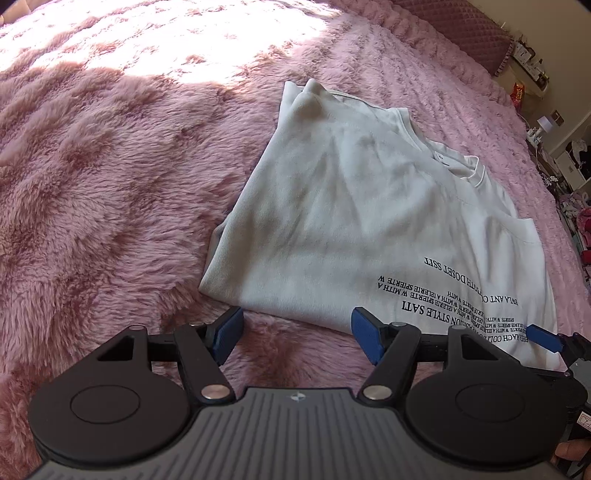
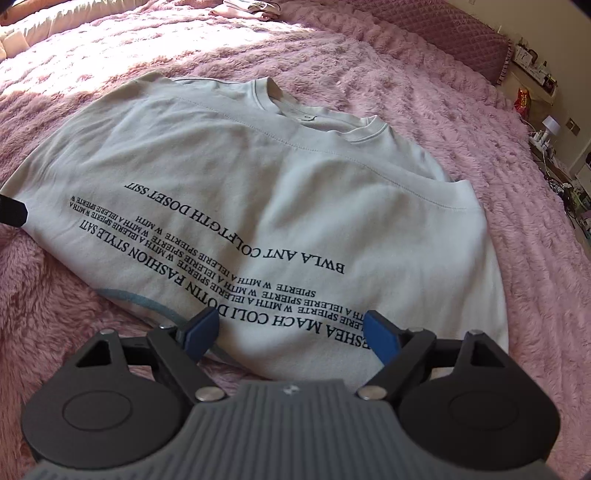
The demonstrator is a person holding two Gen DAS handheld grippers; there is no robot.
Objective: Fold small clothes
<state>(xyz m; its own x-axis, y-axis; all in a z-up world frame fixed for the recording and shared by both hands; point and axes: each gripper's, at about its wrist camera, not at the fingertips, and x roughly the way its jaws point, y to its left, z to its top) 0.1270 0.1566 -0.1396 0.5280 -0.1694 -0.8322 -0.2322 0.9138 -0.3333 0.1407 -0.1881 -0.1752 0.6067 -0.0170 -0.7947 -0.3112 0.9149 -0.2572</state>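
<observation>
A pale T-shirt (image 1: 351,206) with upside-down black lettering lies flat on a fluffy pink blanket (image 1: 92,184), collar away from me. Its left side is folded in over the body. My left gripper (image 1: 295,325) is open just above the blanket at the shirt's near left corner, with nothing between its blue pads. In the right wrist view the T-shirt (image 2: 258,177) fills the middle. My right gripper (image 2: 291,325) hangs open over the near hem and lettering, gripping nothing. A blue pad of the right gripper (image 1: 546,338) shows at the left wrist view's right edge.
The pink blanket (image 2: 498,184) covers the whole bed. A dark pink pillow (image 2: 443,29) lies at the far right corner. Beyond the bed's right edge stands a cluttered side table (image 2: 535,74). Some more clothes (image 2: 251,7) lie at the far edge.
</observation>
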